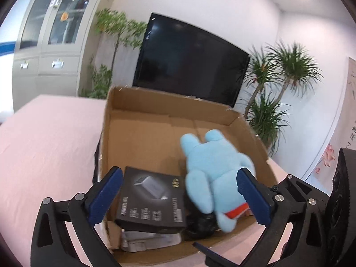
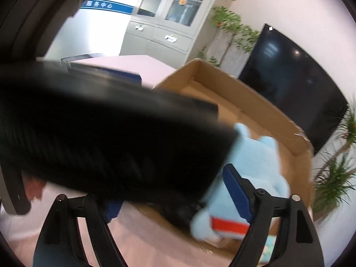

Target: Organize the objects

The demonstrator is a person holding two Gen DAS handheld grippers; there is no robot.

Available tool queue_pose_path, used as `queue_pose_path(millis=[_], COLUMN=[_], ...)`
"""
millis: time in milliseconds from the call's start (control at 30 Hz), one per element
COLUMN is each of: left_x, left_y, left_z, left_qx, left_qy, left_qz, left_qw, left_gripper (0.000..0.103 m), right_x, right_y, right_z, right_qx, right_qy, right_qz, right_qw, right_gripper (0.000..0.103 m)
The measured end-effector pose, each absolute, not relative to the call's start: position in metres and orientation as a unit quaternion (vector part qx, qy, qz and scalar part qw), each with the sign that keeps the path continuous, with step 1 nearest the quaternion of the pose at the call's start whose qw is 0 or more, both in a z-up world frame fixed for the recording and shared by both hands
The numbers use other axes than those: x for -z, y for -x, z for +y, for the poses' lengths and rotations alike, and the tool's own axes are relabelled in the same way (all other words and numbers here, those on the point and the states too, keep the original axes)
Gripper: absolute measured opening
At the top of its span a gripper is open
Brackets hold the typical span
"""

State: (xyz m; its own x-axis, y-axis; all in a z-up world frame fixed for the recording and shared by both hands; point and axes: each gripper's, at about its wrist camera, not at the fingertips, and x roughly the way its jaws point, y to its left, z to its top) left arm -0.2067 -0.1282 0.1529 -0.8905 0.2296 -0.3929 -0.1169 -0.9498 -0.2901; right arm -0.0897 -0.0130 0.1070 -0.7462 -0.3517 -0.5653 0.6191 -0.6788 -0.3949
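Note:
An open cardboard box (image 1: 138,133) stands on a pink-covered table (image 1: 44,144). In it lie a light blue plush toy (image 1: 213,166) with a red tag, a black product box (image 1: 153,200), a dark bundle and a white flat item. My left gripper (image 1: 178,191) is open above the box's near side, empty. In the right wrist view the plush (image 2: 255,155) lies in the box (image 2: 267,115). My right gripper (image 2: 173,191) is open and empty; the left gripper's black body (image 2: 100,133) hides its left finger.
A dark TV screen (image 1: 191,60) hangs on the wall behind the box. Potted plants (image 1: 278,84) stand right and left of it. A grey cabinet (image 1: 51,44) stands at the back left. A blue-edged box (image 2: 111,73) lies on the table.

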Motion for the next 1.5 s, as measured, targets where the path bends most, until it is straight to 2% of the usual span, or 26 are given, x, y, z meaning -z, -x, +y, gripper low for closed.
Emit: queue_pose_path(millis=[267, 300, 333, 367, 700, 833, 933, 1000, 1167, 1333, 1500], left_x=[-0.175, -0.173, -0.169, -0.163, -0.053, -0.028, -0.014, -0.014, -0.009, -0.002, 0.000], left_y=[0.178, 0.175, 0.173, 0.169, 0.110, 0.085, 0.079, 0.071, 0.060, 0.049, 0.040], left_z=[-0.056, -0.047, -0.038, -0.030, 0.015, 0.013, 0.008, 0.008, -0.008, 0.011, 0.009], left_qx=[-0.954, -0.948, -0.942, -0.936, -0.900, -0.887, -0.881, -0.889, -0.884, -0.893, -0.892], left_qy=[0.206, 0.220, 0.234, 0.249, 0.420, 0.441, 0.458, 0.448, 0.458, 0.450, 0.450], left_qz=[-0.118, -0.120, -0.122, -0.121, -0.038, -0.078, -0.088, -0.068, -0.096, -0.020, -0.024], left_qw=[0.182, 0.197, 0.208, 0.217, 0.112, 0.112, 0.077, 0.057, 0.008, -0.017, -0.018], left_gripper=[0.103, 0.103, 0.103, 0.103, 0.102, 0.103, 0.102, 0.102, 0.102, 0.103, 0.103], right_x=[-0.109, -0.108, -0.106, -0.103, -0.037, -0.010, 0.001, 0.005, 0.010, 0.015, 0.014], right_y=[0.040, 0.035, 0.030, 0.026, 0.026, 0.027, 0.024, 0.015, -0.001, -0.016, -0.021], right_z=[0.088, 0.102, 0.119, 0.132, 0.209, 0.210, 0.210, 0.208, 0.199, 0.189, 0.195], right_qx=[0.907, 0.910, 0.914, 0.916, 0.886, 0.860, 0.848, 0.857, 0.867, 0.881, 0.888], right_qy=[-0.203, -0.204, -0.210, -0.218, -0.397, -0.456, -0.483, -0.472, -0.463, -0.450, -0.444], right_qz=[0.327, 0.318, 0.305, 0.293, 0.105, 0.034, 0.004, 0.017, 0.047, 0.077, 0.061], right_qw=[0.172, 0.168, 0.168, 0.167, 0.215, 0.228, 0.217, 0.204, 0.178, 0.126, 0.102], right_gripper=[0.087, 0.092, 0.101, 0.102, 0.102, 0.102, 0.102, 0.102, 0.102, 0.102, 0.102])
